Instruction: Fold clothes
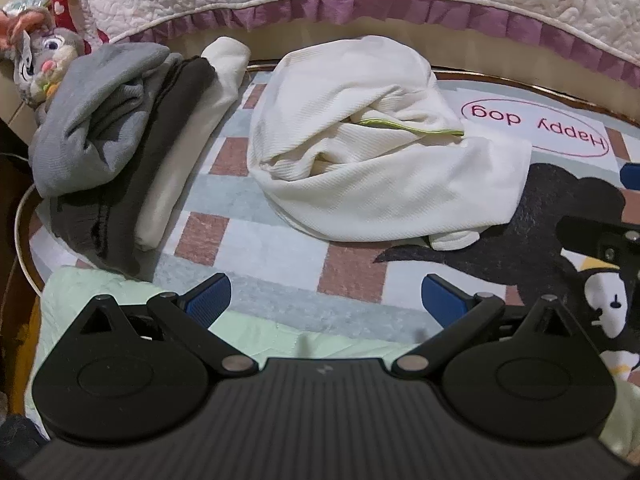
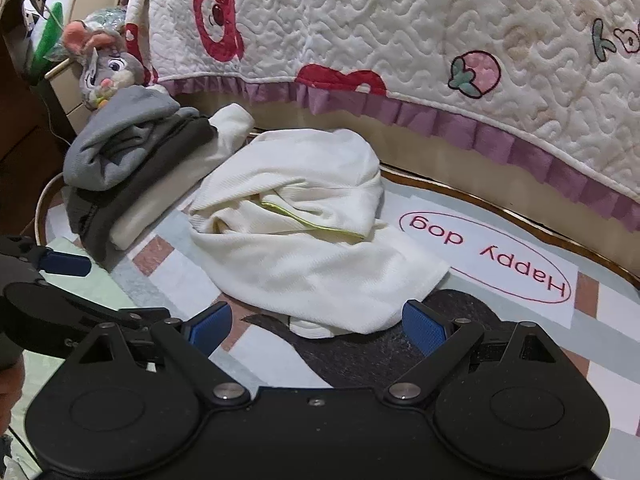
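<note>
above mat, left gripper (image 1: 326, 300) wide open, empty

Crumpled cream garment on the patterned mat

The right gripper (image 2: 316, 322), jaws wide and empty, hovers just short of the cream garment (image 2: 304, 232); a folded stack (image 2: 132, 176) lies left, the left gripper (image 2: 60, 264) at the left edge, a quilt (image 2: 400, 32) behind

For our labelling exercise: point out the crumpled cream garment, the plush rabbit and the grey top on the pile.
crumpled cream garment (image 1: 360, 128), left wrist view, its middle.
plush rabbit (image 2: 110, 70), right wrist view, face.
grey top (image 1: 96, 120), left wrist view, bunched middle.
</note>
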The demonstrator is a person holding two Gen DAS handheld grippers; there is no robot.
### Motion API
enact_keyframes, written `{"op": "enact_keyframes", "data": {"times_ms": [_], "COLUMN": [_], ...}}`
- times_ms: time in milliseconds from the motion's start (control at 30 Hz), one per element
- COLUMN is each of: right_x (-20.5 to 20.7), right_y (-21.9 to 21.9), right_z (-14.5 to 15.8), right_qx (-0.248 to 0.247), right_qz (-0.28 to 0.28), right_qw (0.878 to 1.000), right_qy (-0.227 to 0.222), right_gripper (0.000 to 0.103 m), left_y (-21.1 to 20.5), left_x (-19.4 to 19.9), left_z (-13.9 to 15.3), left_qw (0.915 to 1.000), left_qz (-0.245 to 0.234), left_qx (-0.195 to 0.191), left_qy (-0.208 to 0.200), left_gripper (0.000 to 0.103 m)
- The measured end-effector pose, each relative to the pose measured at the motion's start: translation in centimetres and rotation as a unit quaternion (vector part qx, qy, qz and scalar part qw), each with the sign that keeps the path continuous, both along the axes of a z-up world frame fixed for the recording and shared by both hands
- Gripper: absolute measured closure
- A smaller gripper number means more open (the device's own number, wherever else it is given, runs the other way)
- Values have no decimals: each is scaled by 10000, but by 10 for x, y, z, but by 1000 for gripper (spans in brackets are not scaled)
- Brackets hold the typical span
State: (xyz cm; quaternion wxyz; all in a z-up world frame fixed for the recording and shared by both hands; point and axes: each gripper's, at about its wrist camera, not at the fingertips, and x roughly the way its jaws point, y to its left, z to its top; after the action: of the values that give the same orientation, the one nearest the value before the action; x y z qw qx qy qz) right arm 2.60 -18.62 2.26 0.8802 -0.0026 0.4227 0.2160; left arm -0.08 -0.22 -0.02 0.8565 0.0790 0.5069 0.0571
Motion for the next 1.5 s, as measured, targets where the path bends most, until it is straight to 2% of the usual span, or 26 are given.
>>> {"op": "enact_keyframes", "data": {"times_ms": [133, 267, 400, 1500], "right_x": [2, -5, -8, -8], "right_y": [-2, 4, 6, 11], "right_z": [-2, 5, 6, 4], "right_qx": [122, 24, -9, -110], "right_qz": [44, 30, 37, 0], "right_qw": [9999, 10000, 9999, 9998], "right_qy": [104, -79, -125, -143], "right_gripper": [8, 8, 8, 8], "left_y": [-5, 8, 7, -3], "left_x": [1, 5, 3, 4], "left_z": [-3, -2, -3, -10], "left_qw": [9999, 9988, 9991, 9981], "left_qz": [-1, 115, 138, -138], "left_qx": [-112, -402, -312, -368], "left_qy": [107, 237, 255, 473], "left_gripper": [0, 0, 0, 0]}}
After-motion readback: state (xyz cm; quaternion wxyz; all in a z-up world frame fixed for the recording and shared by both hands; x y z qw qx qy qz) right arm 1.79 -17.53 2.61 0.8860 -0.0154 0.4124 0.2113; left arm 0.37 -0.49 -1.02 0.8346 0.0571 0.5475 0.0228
